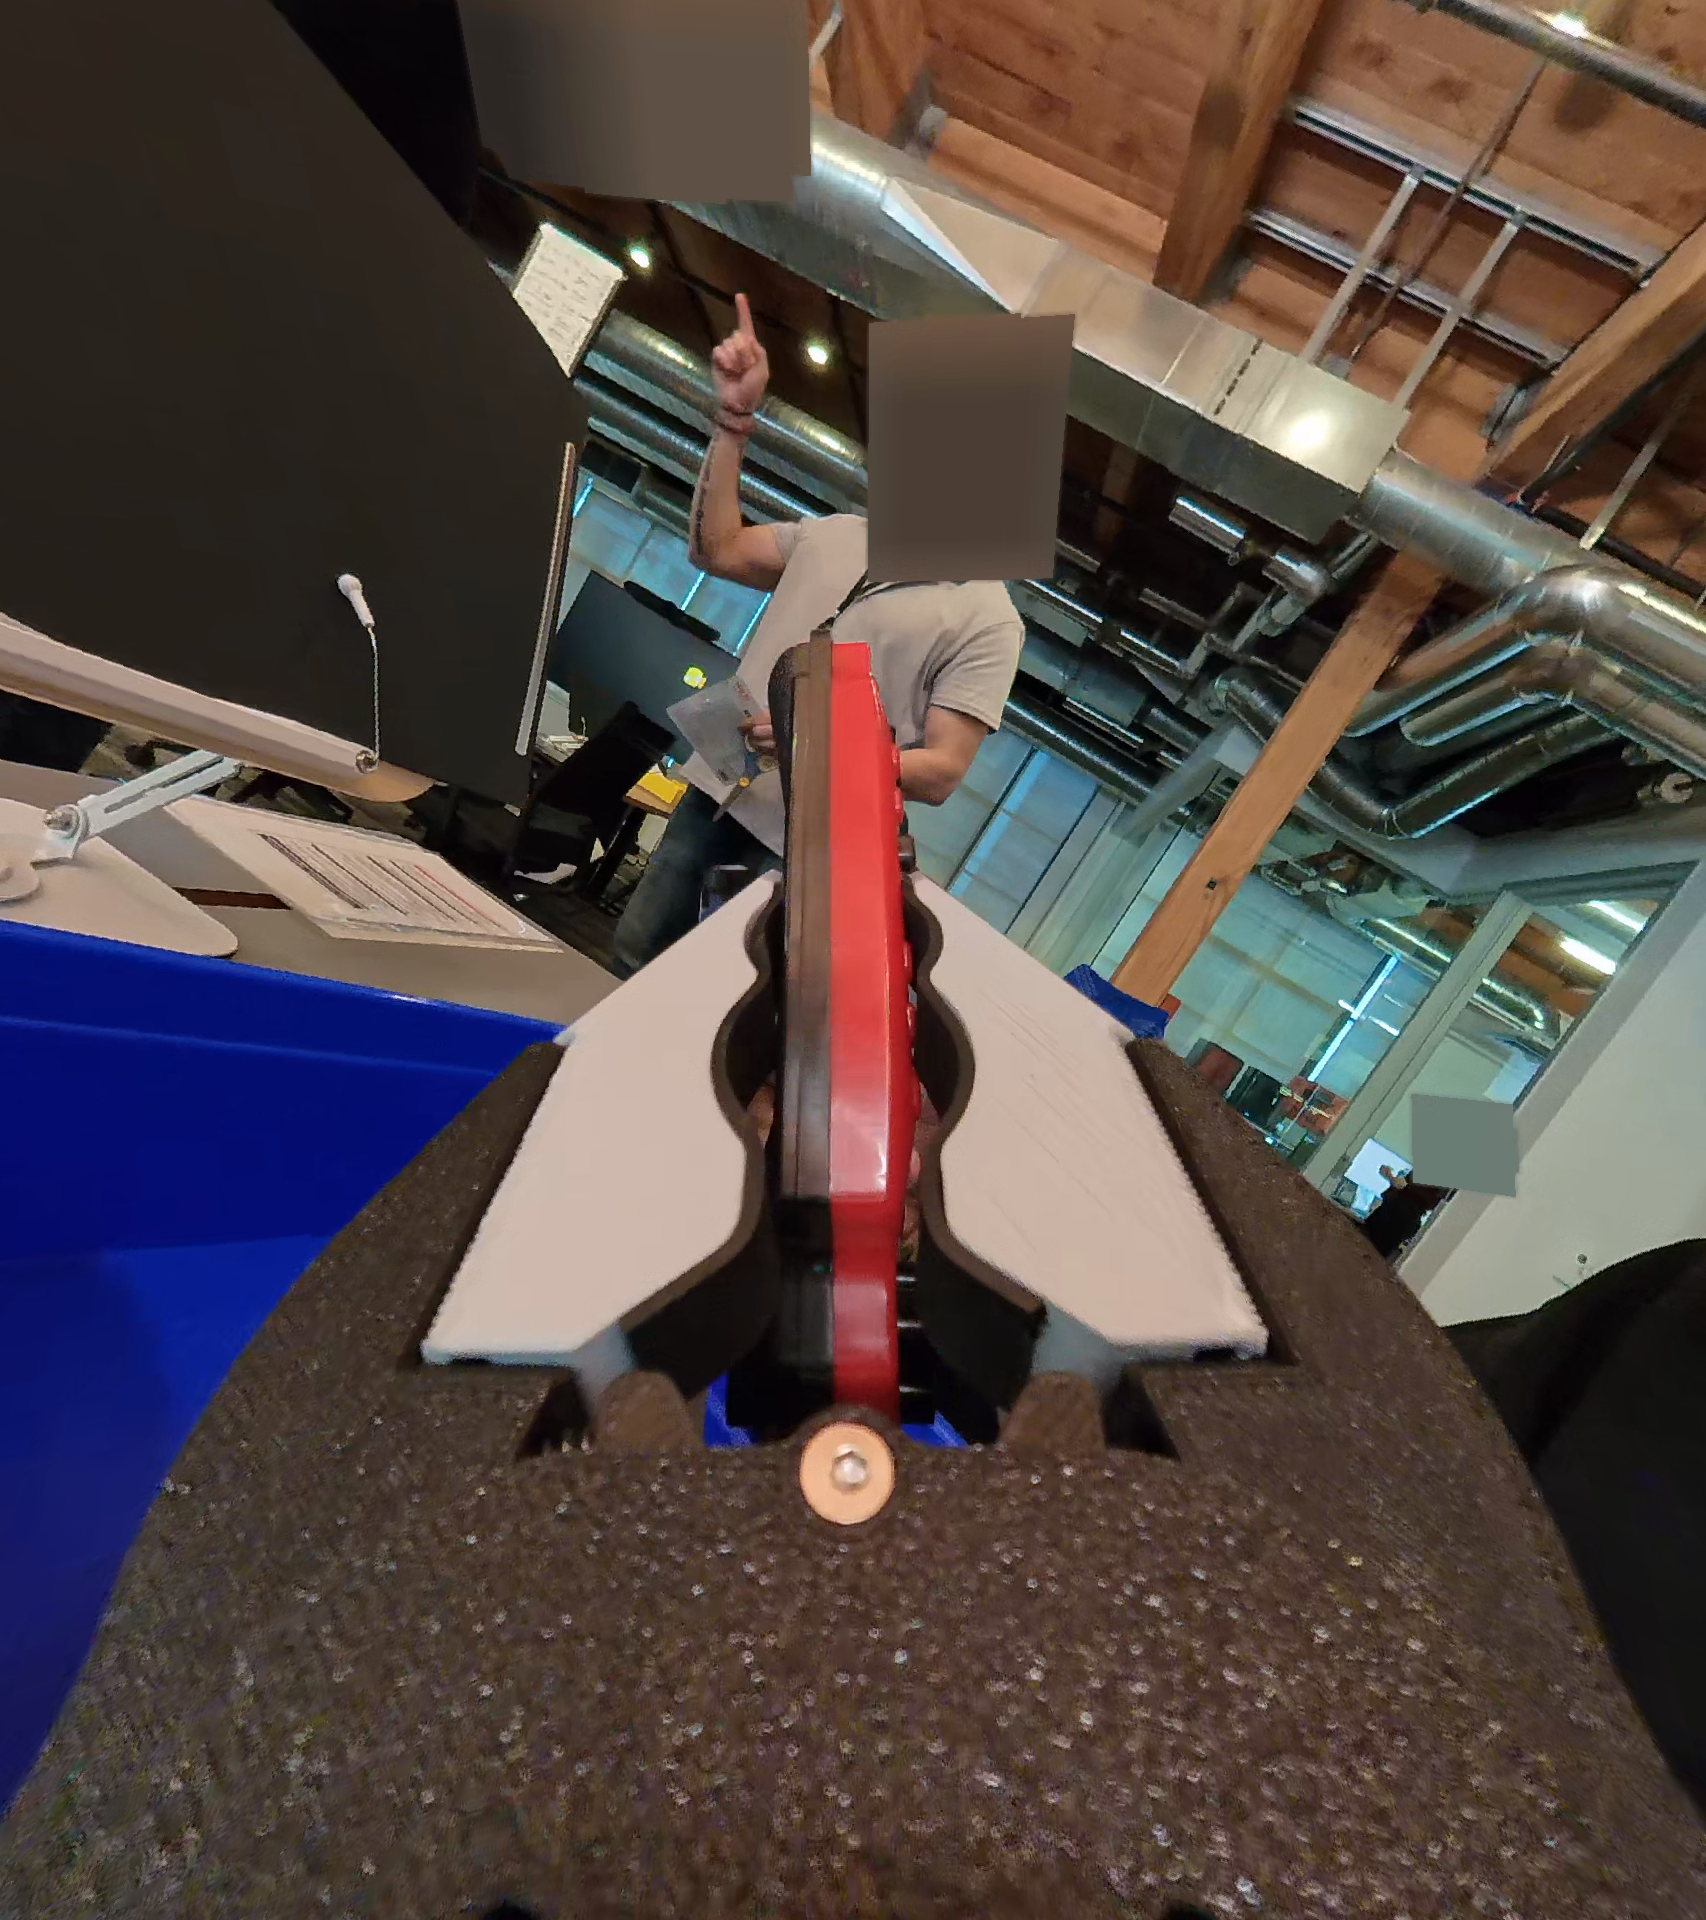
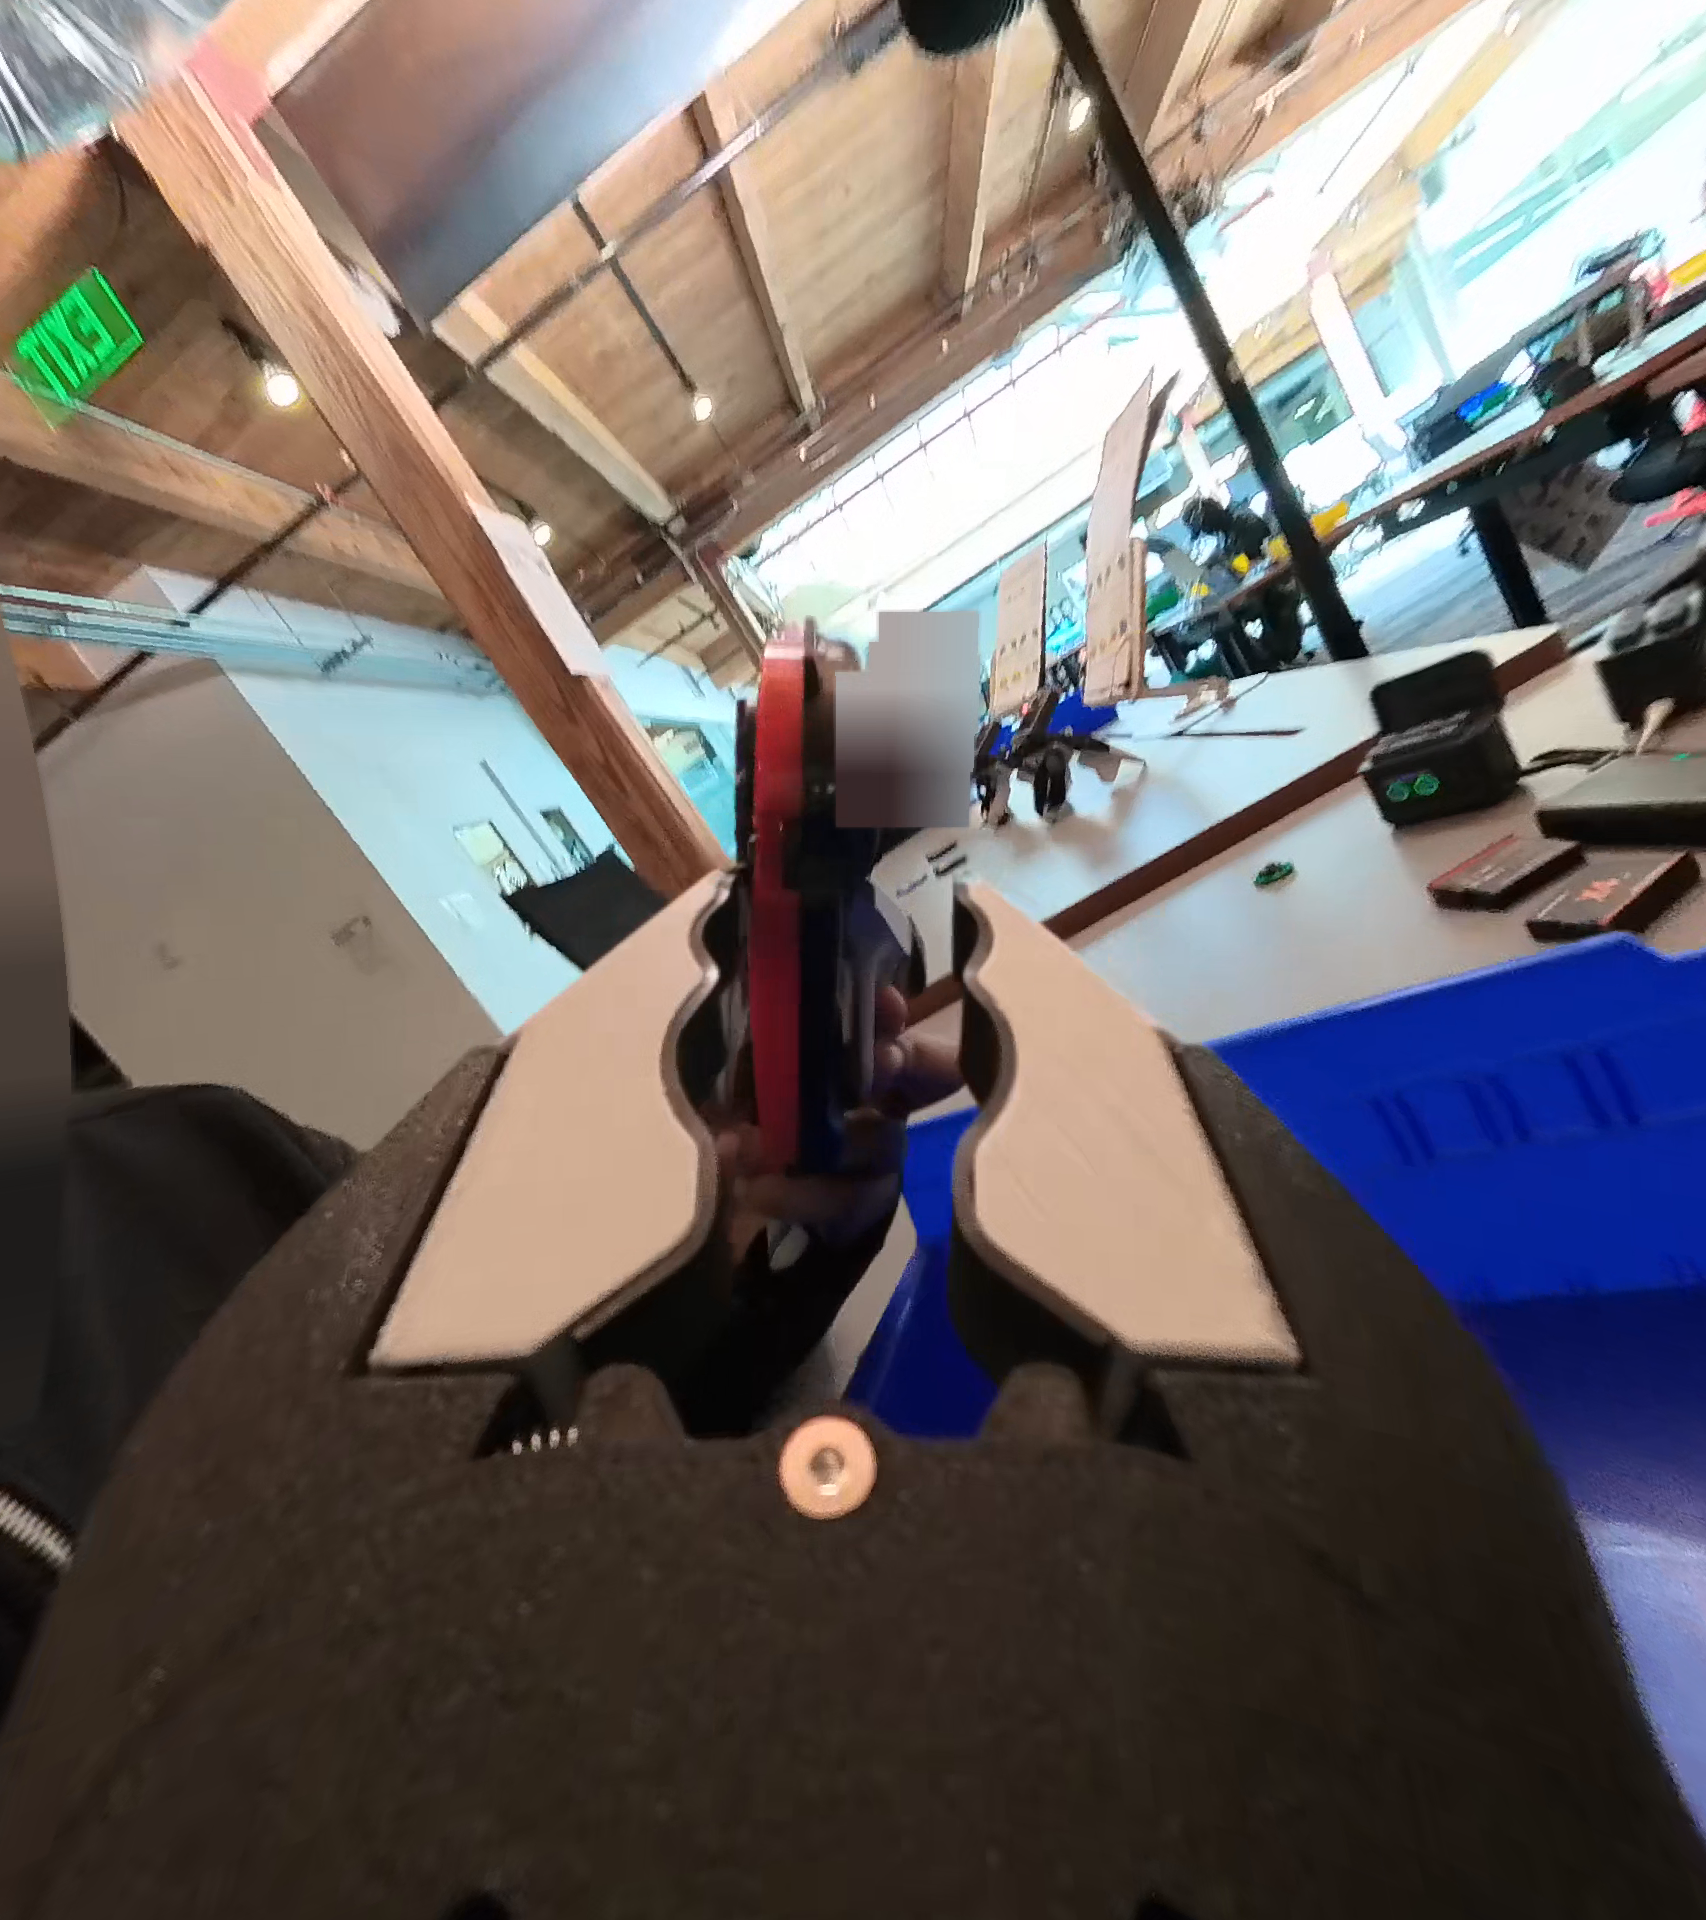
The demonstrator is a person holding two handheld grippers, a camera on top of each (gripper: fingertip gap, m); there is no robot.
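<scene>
The flat red-and-black slab, probably stiff and light, best held by its broad faces, stands edge-on clamped in the left gripper above a blue bin, while the right gripper gapes, apparently empty.

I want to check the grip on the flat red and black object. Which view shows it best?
The left wrist view: the flat red and black object stands sharp and edge-on, clamped in the left gripper. The right wrist view shows it blurred, between the open fingers of the right gripper.
</scene>
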